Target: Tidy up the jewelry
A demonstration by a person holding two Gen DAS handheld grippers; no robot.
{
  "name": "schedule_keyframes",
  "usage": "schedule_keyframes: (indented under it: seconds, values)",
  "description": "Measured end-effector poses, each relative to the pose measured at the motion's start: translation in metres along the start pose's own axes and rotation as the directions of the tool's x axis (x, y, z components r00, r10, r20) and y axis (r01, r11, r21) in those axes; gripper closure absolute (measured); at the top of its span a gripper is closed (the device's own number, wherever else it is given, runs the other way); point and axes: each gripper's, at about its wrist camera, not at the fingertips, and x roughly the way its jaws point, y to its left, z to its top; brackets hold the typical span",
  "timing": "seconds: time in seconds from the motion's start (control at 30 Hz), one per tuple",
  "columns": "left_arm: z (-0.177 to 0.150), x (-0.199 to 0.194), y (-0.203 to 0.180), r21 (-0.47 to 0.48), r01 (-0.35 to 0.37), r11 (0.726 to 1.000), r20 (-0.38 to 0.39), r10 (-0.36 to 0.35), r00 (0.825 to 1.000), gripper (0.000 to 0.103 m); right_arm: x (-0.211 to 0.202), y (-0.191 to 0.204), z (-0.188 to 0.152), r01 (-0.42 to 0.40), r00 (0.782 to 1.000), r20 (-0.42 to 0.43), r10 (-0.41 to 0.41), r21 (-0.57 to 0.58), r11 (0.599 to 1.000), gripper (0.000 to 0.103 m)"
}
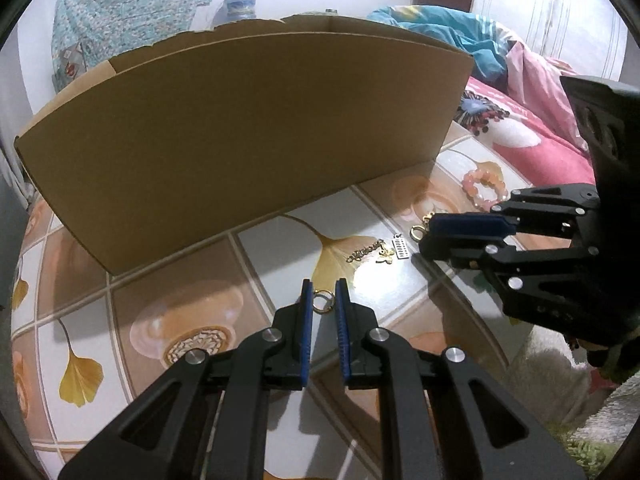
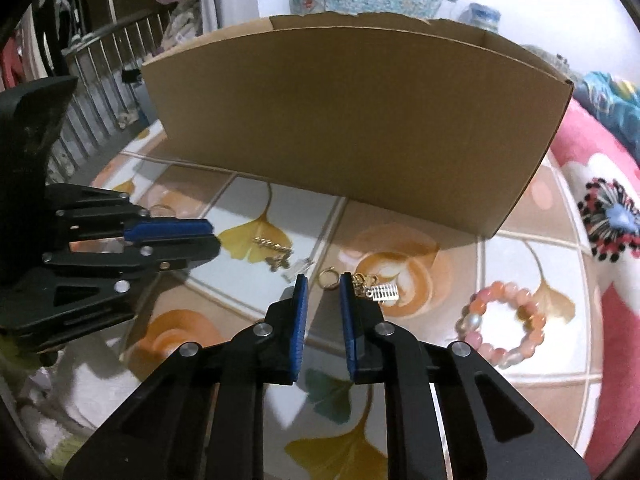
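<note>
My left gripper [image 1: 323, 282] is low over the patterned table [image 1: 180, 320], its blue pads shut on a small gold ring [image 1: 322, 302]. My right gripper [image 2: 323, 280] points down at a second gold ring [image 2: 328, 278], which shows between its fingertips with a gap on each side. That ring's chain runs behind the right finger to a comb-shaped tag [image 2: 384, 292]. A short gold chain with a charm [image 1: 370, 255] lies between the two grippers. To the right lies a pink bead bracelet [image 2: 502, 324]. An open cardboard box [image 1: 240, 128] stands behind everything.
The box wall [image 2: 352, 120] blocks the far side of the table. Pink flowered bedding [image 2: 600, 220] borders the table on the right. A pale fluffy rug [image 1: 560, 392] lies below the table edge. A metal rail [image 2: 104, 64] stands at the far left.
</note>
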Motion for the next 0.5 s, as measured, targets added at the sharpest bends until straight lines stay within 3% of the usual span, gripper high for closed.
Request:
schedule_keyframes:
  seconds: [0.23,0.5]
  values:
    - [-0.001,0.0,0.004,-0.011,0.015,1.0,0.014,-0.014,1.0,0.092,0.004,0.004,0.007,0.028,0.999,-0.014,-0.029,-0.066,0.997,0.09]
    - [-0.002,-0.001,0.006,-0.018,0.022,1.0,0.022,-0.022,1.0,0.092,0.012,0.011,0.017,0.007,0.999,-0.035,-0.01,-0.078,0.997,0.103]
